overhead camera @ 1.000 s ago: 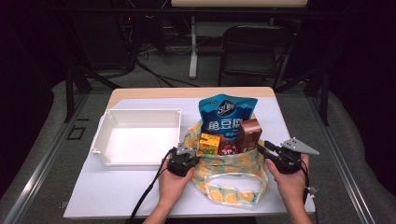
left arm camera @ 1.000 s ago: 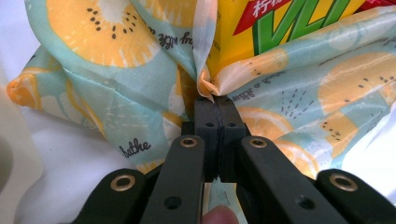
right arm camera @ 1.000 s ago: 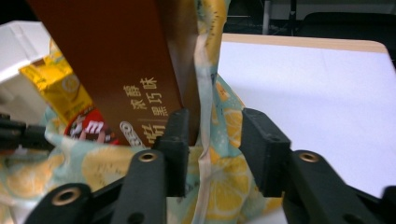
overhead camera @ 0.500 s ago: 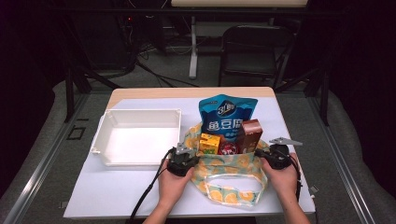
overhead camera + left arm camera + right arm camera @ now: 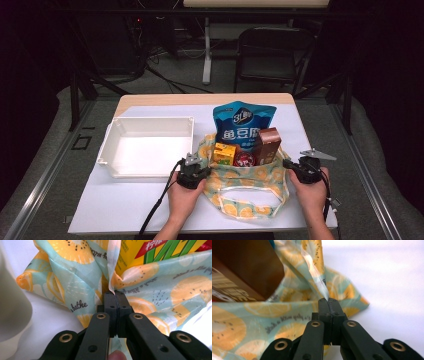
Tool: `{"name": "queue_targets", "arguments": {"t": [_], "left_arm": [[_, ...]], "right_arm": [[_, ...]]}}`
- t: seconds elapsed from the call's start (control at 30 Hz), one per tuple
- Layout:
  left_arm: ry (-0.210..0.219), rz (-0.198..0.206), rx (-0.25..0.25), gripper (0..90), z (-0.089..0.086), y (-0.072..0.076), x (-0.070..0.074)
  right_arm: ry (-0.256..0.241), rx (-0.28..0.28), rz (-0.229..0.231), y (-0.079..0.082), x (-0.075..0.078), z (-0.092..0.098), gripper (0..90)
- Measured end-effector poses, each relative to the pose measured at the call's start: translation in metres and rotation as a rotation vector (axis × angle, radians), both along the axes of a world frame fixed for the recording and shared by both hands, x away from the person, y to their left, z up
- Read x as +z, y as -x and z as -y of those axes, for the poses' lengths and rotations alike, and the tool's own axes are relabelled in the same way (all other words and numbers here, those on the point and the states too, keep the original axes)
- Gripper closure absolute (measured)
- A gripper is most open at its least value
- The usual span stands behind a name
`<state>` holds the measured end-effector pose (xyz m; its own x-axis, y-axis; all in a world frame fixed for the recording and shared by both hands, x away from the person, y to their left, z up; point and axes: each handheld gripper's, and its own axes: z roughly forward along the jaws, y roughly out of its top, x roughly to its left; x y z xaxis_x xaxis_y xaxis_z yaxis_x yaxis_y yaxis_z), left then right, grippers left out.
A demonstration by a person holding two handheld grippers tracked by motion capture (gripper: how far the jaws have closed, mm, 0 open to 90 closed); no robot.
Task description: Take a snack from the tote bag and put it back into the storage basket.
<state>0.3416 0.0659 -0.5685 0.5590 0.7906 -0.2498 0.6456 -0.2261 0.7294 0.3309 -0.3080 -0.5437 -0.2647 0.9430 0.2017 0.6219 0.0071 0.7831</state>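
Both grippers pinch the fruit-print bag's mouth, white tray just beside it.
Left gripper [image 5: 192, 171] and right gripper [image 5: 303, 170] clamp thin rim fabric of the bag [image 5: 247, 192]; uneven pulling may slip it, toppling the brown carton [image 5: 268, 145] away from the tray [image 5: 146, 146].

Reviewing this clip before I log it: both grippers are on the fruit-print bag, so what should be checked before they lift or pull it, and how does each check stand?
1. Left gripper shut on the fruit-print bag edge: ok, cloth pinched between closed jaws.
2. Right gripper shut on the bag's other edge: ok, fabric clamped.
3. Grips on opposite sides of the opening: ok.
4. Contents stable: cannot tell; the blue snack pouch and brown carton stand tall above the rim and might tip.
5. White tray beside the bag is free of the cloth: ok, apart.
6. Bag handle free of snags: ok, it lies loose on the table.
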Motion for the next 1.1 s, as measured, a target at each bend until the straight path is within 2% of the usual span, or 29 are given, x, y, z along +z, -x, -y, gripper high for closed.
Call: {"name": "queue_targets", "arguments": {"t": [0.1, 0.17, 0.27, 0.3, 0.33, 0.4, 0.43, 0.53, 0.6, 0.73, 0.8, 0.87, 0.93, 1.1], "left_arm": [[-0.023, -0.006, 0.012, 90.0, 0.0, 0.001, 0.0], [-0.036, 0.007, 0.026, 90.0, -0.001, 0.002, 0.0], [-0.031, -0.002, 0.048, 90.0, -0.002, 0.002, 0.001], [-0.037, -0.001, 0.052, 90.0, -0.003, 0.002, 0.001], [-0.035, -0.011, 0.054, 90.0, -0.004, 0.002, 0.001], [-0.032, 0.001, 0.061, 90.0, -0.003, 0.002, 0.0], [-0.035, 0.002, 0.056, 90.0, -0.003, 0.002, 0.001], [-0.029, 0.011, 0.027, 88.8, -0.002, 0.005, 0.001], [-0.023, 0.027, -0.001, 86.3, -0.002, 0.007, 0.002], [0.018, 0.026, -0.024, 83.8, -0.004, 0.011, 0.004], [0.035, 0.026, -0.025, 82.3, -0.005, 0.014, 0.005], [0.057, 0.032, -0.026, 78.9, -0.006, 0.016, 0.006], [0.075, 0.043, -0.025, 75.0, -0.008, 0.019, 0.009], [0.113, 0.084, -0.03, 66.1, -0.012, 0.024, 0.019]], "right_arm": [[-0.007, 0.007, 0.012, 0.001, -0.002, -0.002, 90.0], [0.012, 0.014, -0.024, -0.002, -0.007, 0.001, 90.0], [0.044, -0.025, -0.074, -0.008, -0.017, 0.005, 90.0], [0.05, -0.03, -0.081, -0.009, -0.019, 0.007, 90.0], [0.034, -0.046, -0.079, -0.01, -0.02, 0.009, 90.0], [0.029, -0.045, -0.076, -0.01, -0.019, 0.01, 90.0], [0.02, -0.036, -0.057, -0.008, -0.018, 0.009, 89.1], [-0.002, -0.02, 0.023, 0.001, -0.009, 0.013, 73.7], [-0.05, -0.038, 0.087, 0.009, 0.001, 0.013, 65.4], [-0.048, -0.006, 0.214, 0.031, 0.031, 0.011, 55.5], [-0.048, 0.001, 0.25, 0.038, 0.04, 0.004, 49.9], [-0.058, 0.035, 0.278, 0.043, 0.046, -0.004, 43.3], [-0.039, 0.064, 0.307, 0.046, 0.052, -0.015, 36.5], [-0.074, 0.085, 0.333, 0.05, 0.06, -0.036, 24.6]]}}
